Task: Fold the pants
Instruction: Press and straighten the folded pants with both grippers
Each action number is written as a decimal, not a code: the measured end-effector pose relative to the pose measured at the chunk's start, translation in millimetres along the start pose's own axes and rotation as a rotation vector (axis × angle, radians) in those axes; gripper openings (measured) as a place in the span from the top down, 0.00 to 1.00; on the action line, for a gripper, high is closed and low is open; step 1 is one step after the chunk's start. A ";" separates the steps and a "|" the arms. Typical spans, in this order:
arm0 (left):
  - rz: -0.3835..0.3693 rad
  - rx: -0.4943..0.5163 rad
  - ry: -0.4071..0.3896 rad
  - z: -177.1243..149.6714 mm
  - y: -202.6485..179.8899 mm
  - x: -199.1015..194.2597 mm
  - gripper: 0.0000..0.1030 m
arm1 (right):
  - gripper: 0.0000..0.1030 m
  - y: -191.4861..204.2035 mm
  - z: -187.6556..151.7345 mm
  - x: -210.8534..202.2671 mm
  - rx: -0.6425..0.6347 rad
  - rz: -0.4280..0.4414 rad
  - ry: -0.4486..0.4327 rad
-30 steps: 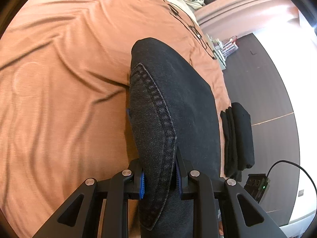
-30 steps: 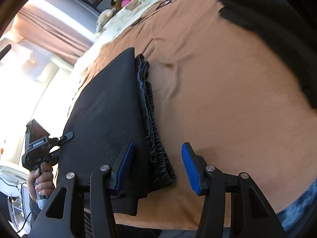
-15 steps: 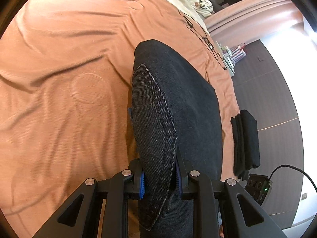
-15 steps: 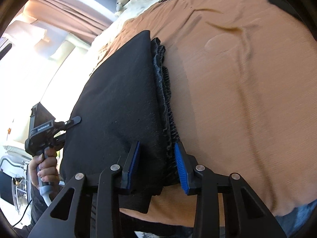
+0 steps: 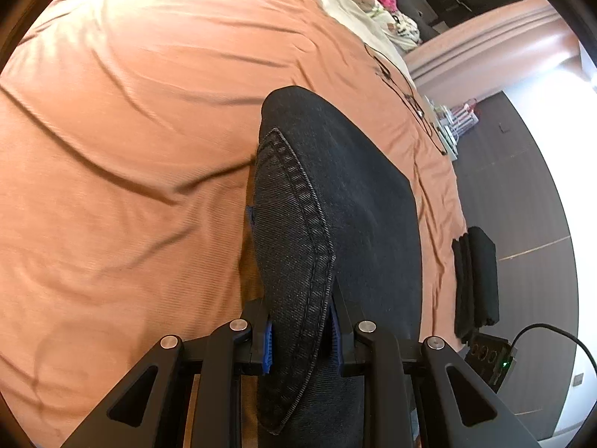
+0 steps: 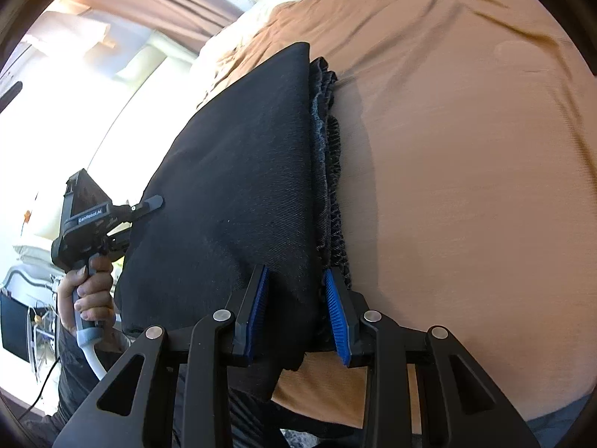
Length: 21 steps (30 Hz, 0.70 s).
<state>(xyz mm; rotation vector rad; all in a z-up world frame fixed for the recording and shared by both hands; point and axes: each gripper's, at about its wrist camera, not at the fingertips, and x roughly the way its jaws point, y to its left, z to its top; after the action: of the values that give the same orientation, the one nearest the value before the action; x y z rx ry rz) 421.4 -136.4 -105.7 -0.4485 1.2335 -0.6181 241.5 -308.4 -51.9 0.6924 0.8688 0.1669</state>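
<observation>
Pinching the folded pants (image 5: 335, 224) in both the left gripper (image 5: 300, 332) and right gripper (image 6: 294, 310), they should probably lay it square near the bed's (image 5: 130, 149) edge.

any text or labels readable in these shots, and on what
"GenRobot.AI": white lettering on the side of the left tool's body, seen in the right wrist view; small, so the spelling is my best reading.
Left wrist view: no readable text; the items by the wall are too small and blurred to read.
</observation>
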 end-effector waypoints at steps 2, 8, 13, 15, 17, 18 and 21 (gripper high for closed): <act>0.004 -0.004 -0.008 2.6 8.4 -7.0 0.76 | 0.72 3.4 1.8 7.4 -0.010 0.005 0.008; 0.013 -0.023 -0.008 11.9 36.5 -18.8 0.75 | 0.72 14.7 10.7 30.9 -0.050 0.022 0.042; 0.036 -0.029 0.031 9.4 48.3 -7.6 0.67 | 0.62 9.4 27.9 35.6 -0.059 0.029 0.040; 0.047 -0.036 0.038 9.4 52.4 -3.4 0.65 | 0.45 4.9 36.4 37.9 -0.051 0.035 0.039; 0.023 -0.053 0.040 9.0 57.2 -2.8 0.65 | 0.38 0.9 47.4 42.6 -0.050 0.023 0.036; 0.019 -0.056 0.041 9.5 58.5 -2.5 0.65 | 0.37 3.1 50.6 46.8 -0.054 0.027 0.039; 0.011 -0.068 0.043 8.7 63.0 -1.6 0.63 | 0.35 3.0 62.3 55.8 -0.073 0.031 0.054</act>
<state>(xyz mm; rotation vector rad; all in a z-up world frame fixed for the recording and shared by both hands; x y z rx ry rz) 441.6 -87.9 -141.6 -0.4871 1.2995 -0.5807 324.7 -314.1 -58.2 0.6355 0.8995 0.2446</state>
